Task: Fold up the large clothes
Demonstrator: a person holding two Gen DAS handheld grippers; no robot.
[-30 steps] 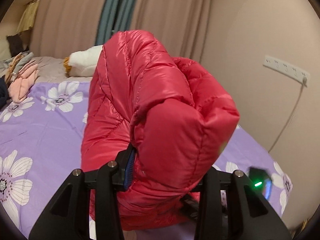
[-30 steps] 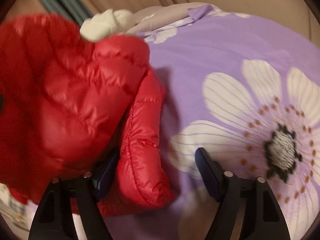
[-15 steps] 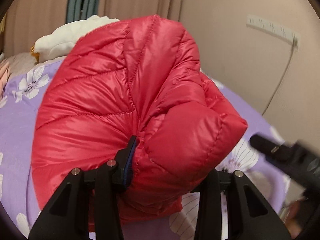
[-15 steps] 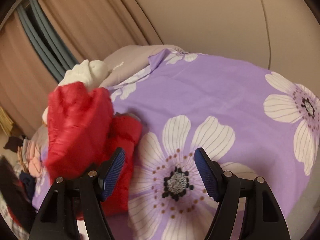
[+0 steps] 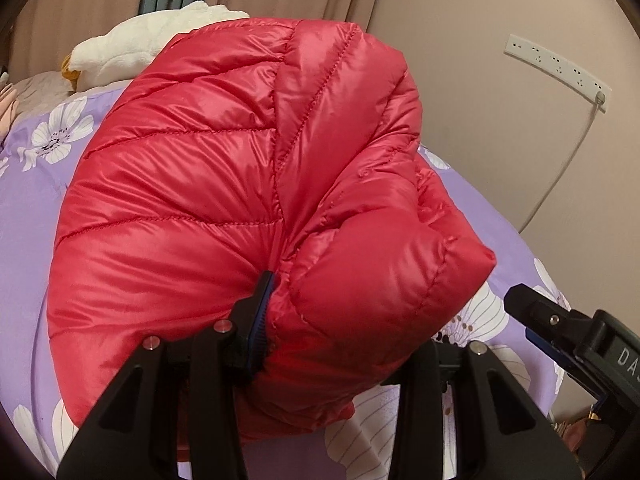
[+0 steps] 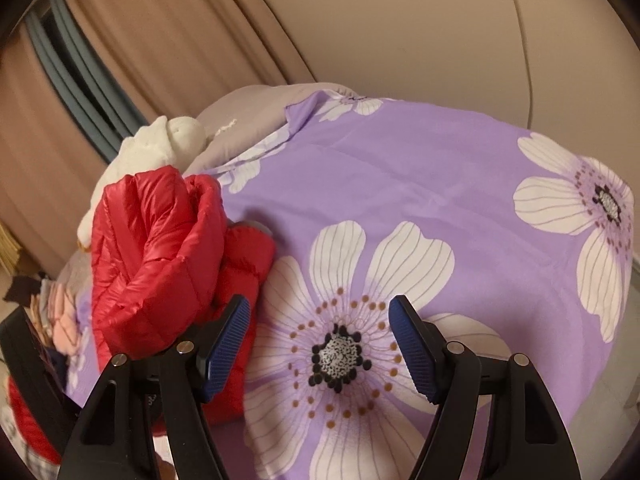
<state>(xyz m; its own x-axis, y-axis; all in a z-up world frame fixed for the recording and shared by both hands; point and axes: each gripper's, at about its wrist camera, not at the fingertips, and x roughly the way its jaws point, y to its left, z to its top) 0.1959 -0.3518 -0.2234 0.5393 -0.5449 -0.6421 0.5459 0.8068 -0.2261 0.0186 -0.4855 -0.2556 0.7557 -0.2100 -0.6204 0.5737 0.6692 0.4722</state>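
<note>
Above the purple floral bedsheet (image 6: 440,184), the left gripper (image 5: 344,320) clamps its jaws on the red puffer jacket (image 5: 224,184); the right gripper's (image 6: 320,344) stand apart, empty.

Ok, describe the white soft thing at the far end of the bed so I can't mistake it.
Start at the bed with the purple flowered cover. At its far end, before the beige curtains, lies a fluffy white plush toy, just behind the red puffer jacket. It's the only fuzzy, matte white item; the jacket is shiny and quilted.

Left gripper (image 5: 340,320) clamped, angled downward; right gripper (image 6: 320,344) agape, nothing between pads, angled downward.
</note>
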